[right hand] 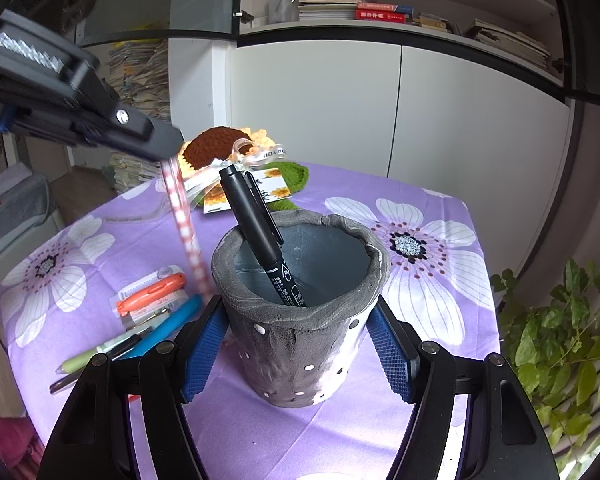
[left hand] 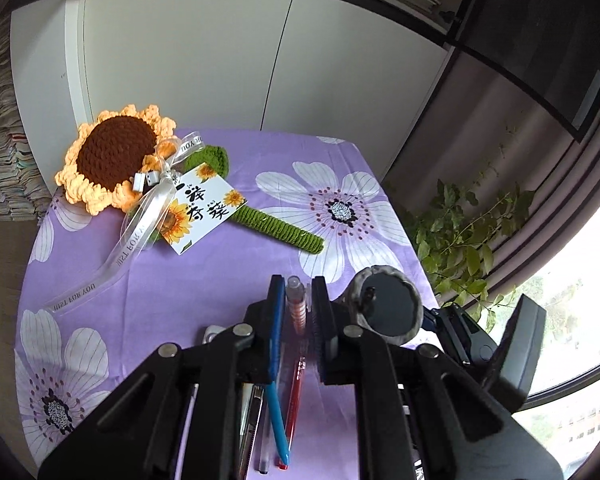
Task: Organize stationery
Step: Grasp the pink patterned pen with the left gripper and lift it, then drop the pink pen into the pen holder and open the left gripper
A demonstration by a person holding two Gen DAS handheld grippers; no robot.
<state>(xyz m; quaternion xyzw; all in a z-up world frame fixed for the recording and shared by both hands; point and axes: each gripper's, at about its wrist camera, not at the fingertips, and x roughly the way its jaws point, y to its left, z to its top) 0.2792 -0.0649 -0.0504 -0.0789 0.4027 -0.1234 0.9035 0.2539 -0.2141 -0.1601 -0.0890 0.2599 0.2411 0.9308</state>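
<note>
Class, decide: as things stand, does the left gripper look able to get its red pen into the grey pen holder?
Probably yes. The left gripper grips the red pen above the table, the grey pen holder is steadied by the right gripper, and only a black marker occupies its open mouth.

A pen holder (right hand: pixel 300 308) stands on the table (right hand: pixel 440 420) near its right edge, between the right gripper's (right hand: pixel 298 350) fingers, with a marker (right hand: pixel 260 232) leaning in it. Left of the holder, the left gripper (right hand: pixel 168 148) holds a pen (right hand: pixel 186 228) above a cluster of pens (right hand: pixel 140 340) lying on the cloth. A crocheted sunflower (left hand: pixel 112 160) lies at the far left, a plant (right hand: pixel 560 340) off the table's right.
</note>
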